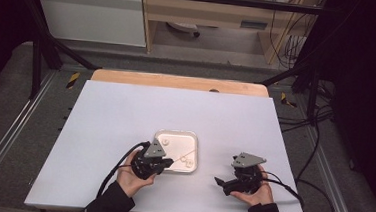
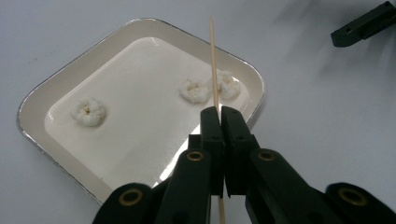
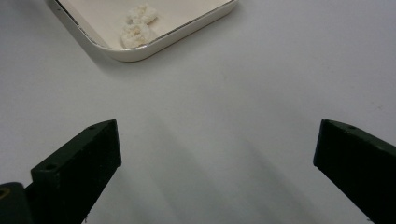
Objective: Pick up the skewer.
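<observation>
Skewer (image 2: 214, 65) pinched in our left claw (image 2: 218, 112), right claw (image 3: 217, 154) agape, we likely next spear popcorn (image 2: 195, 90) at the tray's (image 2: 140, 28) two o'clock.

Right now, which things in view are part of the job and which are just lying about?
Likely in the job:
- skewer, clamped in the left gripper
- three white puffs in the tray
- right gripper, open, over bare table

Just about:
- cables on the floor
- wooden cabinet behind
</observation>
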